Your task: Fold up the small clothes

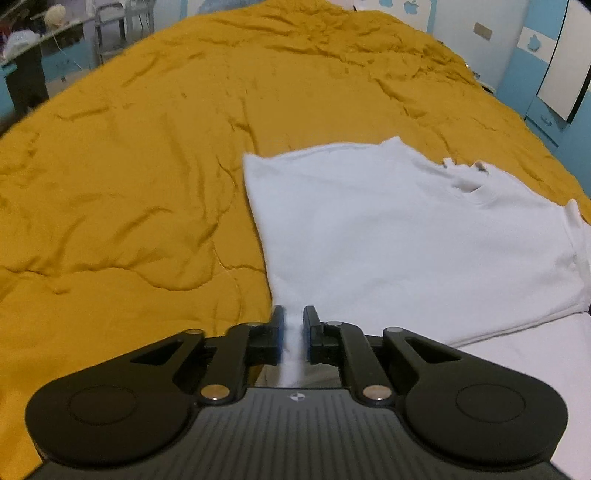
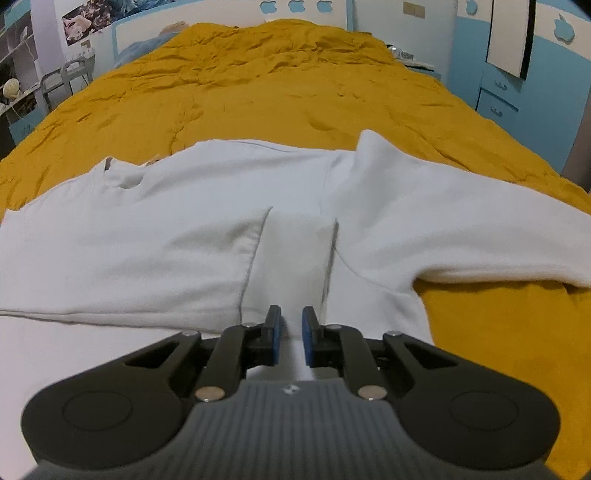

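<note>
So the white shirt (image 1: 388,236) lies spread on the bed's mustard blanket (image 1: 129,166), its near hem cut off. Left claw (image 1: 294,332) and right claw (image 2: 291,332) each pinch shirt fabric.

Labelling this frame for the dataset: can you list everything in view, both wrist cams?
white shirt: one, white, spread on the bedspread, collar on the far side, lower part lifted toward the cameras
bedspread: one, mustard yellow, wrinkled, covers the bed
drawer unit: one, blue, right of the bed
shelf: one, far left, cluttered
chair: one, grey, left of the bed
wall poster: one, upper left
left gripper: one, black, jaws shut on the shirt's left edge
right gripper: one, black with blue pads, jaws shut on a shirt fold
</note>
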`<state>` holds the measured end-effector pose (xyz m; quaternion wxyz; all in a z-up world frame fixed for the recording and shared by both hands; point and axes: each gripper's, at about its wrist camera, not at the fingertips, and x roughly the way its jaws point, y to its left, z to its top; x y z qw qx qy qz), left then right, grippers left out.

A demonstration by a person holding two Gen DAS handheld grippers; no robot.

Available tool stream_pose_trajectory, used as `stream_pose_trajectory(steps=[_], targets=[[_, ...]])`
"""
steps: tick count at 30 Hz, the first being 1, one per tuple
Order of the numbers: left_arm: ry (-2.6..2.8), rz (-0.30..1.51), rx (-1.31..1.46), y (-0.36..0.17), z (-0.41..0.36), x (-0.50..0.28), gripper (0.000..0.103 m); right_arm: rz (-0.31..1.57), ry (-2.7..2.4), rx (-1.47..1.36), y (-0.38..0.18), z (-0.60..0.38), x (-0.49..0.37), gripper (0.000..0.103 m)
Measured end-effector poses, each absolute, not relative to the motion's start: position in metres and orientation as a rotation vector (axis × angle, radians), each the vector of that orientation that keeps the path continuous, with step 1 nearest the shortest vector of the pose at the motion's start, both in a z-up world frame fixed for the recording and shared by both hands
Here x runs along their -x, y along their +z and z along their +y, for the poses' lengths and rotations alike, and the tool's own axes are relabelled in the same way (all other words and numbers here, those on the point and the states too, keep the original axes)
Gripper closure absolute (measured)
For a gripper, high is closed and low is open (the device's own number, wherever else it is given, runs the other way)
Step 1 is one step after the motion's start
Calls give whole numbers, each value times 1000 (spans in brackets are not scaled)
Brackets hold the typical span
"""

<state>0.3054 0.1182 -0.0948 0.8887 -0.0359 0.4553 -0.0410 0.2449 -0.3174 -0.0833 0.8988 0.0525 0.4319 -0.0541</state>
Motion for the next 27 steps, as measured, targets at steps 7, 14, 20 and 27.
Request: stream_pose_trajectory(steps=[7, 14, 20, 27], targets=[[-115, 849, 146, -60, 98, -286, 82, 806, -180, -306, -48, -389, -190, 73], [-87, 835, 90, -57, 55, -285, 73, 652, -460, -596, -26, -540, -125, 57], [-50, 890, 48, -67, 38, -287, 72, 542, -673, -773, -36, -657, -88, 58], [-26, 929, 38, -78, 23, -294, 72, 504, -697, -907, -60, -732, -108, 59]])
